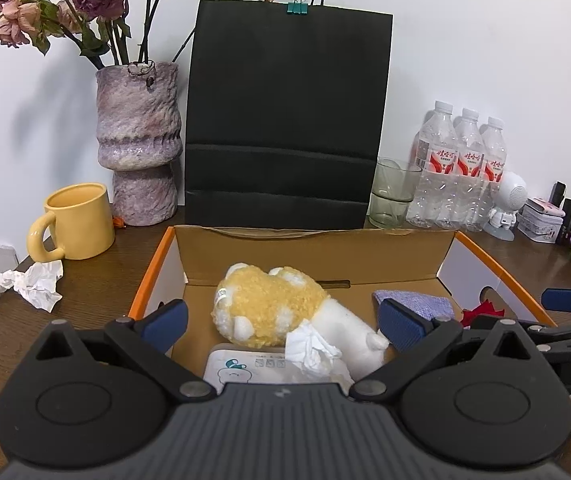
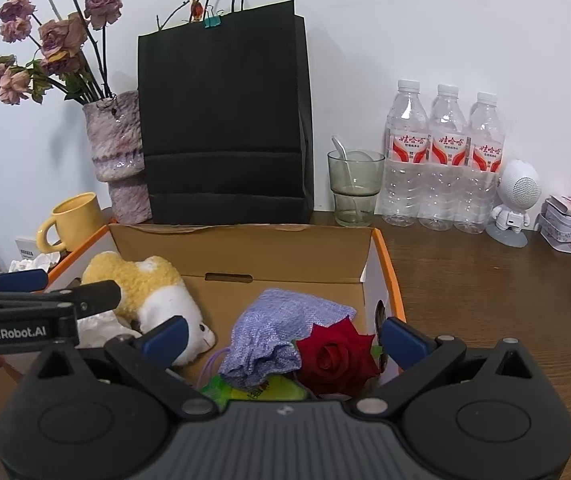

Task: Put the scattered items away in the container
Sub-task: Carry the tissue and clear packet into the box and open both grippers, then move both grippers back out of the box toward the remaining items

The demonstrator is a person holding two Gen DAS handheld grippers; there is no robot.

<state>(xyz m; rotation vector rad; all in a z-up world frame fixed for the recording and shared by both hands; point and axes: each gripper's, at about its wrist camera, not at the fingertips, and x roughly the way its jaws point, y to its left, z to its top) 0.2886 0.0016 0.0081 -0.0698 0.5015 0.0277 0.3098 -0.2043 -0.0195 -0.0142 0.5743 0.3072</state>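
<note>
While boxed, plush toy [image 1: 269,312] lies head lower-right.

Open cardboard box [image 1: 317,252] holds yellow-white plush toy [image 1: 269,312], purple pouch [image 2: 281,336], red rose [image 2: 337,354].

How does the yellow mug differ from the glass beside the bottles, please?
The mug is opaque yellow with a handle; the glass is clear, greenish and handleless. The glass holds a spoon; nothing shows in the mug. Both stand upright on the table, outside the box.
</note>
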